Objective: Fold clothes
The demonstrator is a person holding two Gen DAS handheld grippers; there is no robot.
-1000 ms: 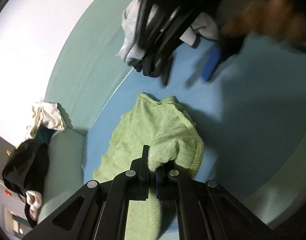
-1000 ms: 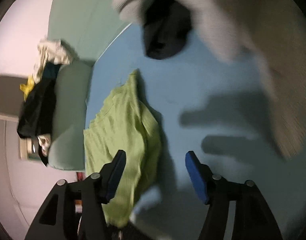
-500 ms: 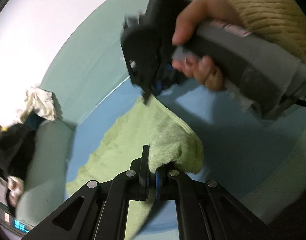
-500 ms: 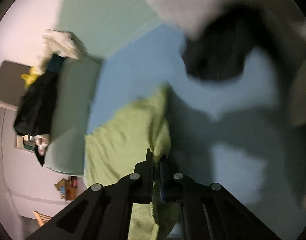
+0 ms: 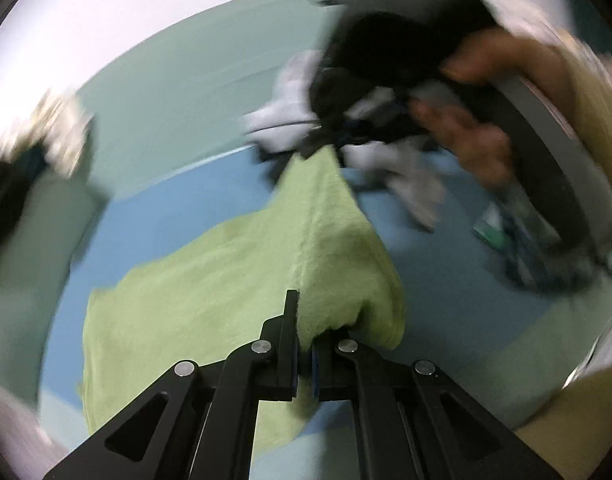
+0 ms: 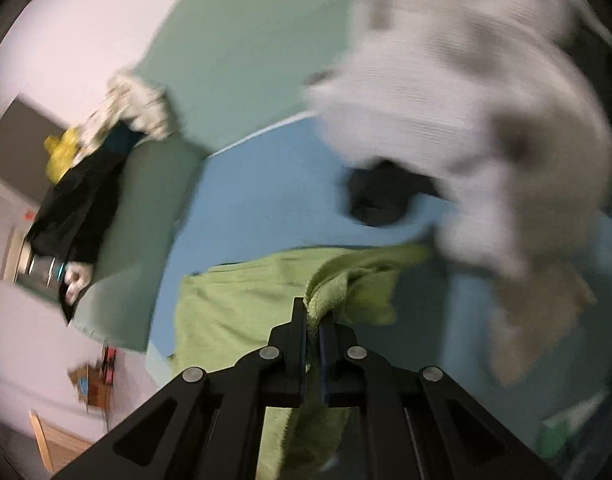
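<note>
Since the earlier frame, right gripper (image 6: 313, 322) closed on green towel (image 5: 242, 280); left gripper (image 5: 304, 340) also clamped it, stretched taut for folding.

Both wrist views look steeply down, close over the green towel (image 5: 210, 280) on the blue surface (image 6: 266, 184).

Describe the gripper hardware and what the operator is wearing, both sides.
Both are matte black linkage jaws with round silver pivot pins and blue pads on the inner finger faces: left gripper, right gripper. From the left wrist view, the right hand wraps a grey handle with a black body. The sleeve is a cream ribbed knit. No cable is discernible through the blur.
</note>
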